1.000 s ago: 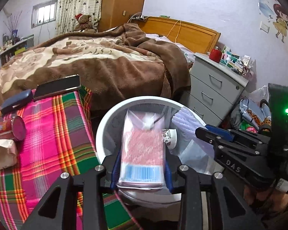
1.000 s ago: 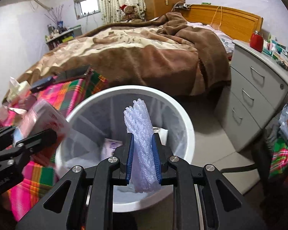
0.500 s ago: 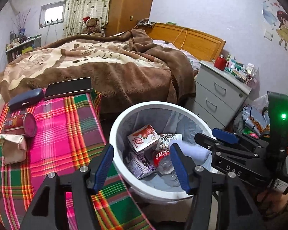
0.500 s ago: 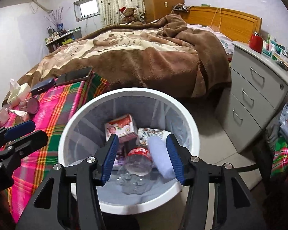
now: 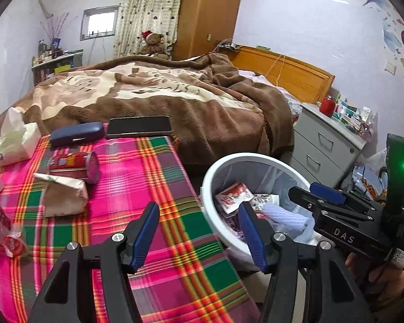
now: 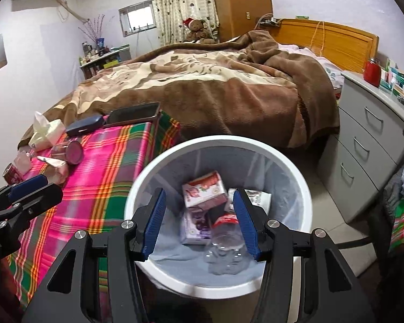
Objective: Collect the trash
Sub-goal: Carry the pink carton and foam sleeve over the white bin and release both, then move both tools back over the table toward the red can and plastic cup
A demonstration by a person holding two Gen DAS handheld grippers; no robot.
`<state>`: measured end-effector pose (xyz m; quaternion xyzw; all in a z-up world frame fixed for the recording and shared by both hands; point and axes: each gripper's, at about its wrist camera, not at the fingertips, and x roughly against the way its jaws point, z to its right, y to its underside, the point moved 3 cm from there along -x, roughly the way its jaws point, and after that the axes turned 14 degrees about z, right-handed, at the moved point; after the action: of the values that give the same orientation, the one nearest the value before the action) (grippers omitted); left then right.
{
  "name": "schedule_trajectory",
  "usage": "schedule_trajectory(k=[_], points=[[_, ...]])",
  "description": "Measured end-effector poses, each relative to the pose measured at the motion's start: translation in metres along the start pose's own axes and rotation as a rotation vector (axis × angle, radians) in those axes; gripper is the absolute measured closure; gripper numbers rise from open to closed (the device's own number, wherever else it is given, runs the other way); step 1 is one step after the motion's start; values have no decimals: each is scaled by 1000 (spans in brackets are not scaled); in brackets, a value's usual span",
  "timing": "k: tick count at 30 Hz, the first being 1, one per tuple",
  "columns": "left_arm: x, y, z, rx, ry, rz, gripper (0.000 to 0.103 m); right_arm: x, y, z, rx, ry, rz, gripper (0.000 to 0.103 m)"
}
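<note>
My left claw [image 5: 199, 228] is spread wide with nothing between its blue pads, and it hangs over the near edge of the bench [image 5: 153, 177], just left of the bin [image 5: 210, 177]. My right claw [image 6: 198, 222] is equally wide and empty, poised right above the bin's mouth.

Out from there, the bin already holds a red-and-white carton [image 6: 204, 189], a purple box [image 6: 195, 224], a clear bottle [image 6: 225, 238] and a white ribbed foam sleeve [image 5: 285, 216]. So a good part of the collecting is done.

What is left sits on the plaid cloth: a crumpled paper bag [image 5: 60, 195], a red can [image 5: 74, 165] lying on its side, and a red-and-white wrapper [image 5: 2, 228] at the far left edge. I take these for trash. The tissue pack [image 5: 13, 138], the dark case [image 5: 76, 133] and the tablet [image 5: 138, 126] at the far end look like things to keep, though that is my guess. The wrapper is blurred, so I cannot say exactly what it is.

A second ago each claw was clamped on a piece, the left on a clear packet with a pink insert, the right on the foam sleeve, both above the bin. Half a second ago both had let go. Since then the left claw has swung back toward the bench, while the right has barely shifted.
</note>
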<state>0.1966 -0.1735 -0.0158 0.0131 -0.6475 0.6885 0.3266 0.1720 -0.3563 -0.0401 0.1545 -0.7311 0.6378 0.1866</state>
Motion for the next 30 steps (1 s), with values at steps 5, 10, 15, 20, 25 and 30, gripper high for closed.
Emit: schedule_trajectory(k=[5,10,15,20,25,30], points=[[14,1,-20,11,-41,17,43,2,0,-18,16,-37,12,50],[31,5,-47,32,-99,34,42,1,0,-39,12,-91,22,50],[49,9,-84,62,-174,48,42,-1,3,-64,37,-135,15,50],[68,13,-116,99,-233,69,42,-2,3,-84,56,-167,16,50],[87,15,-149,136,-294,91,42,-5,4,-104,74,-202,10,50],[104,18,-186,154,-352,98,42,-8,5,-127,99,-251,2,50]])
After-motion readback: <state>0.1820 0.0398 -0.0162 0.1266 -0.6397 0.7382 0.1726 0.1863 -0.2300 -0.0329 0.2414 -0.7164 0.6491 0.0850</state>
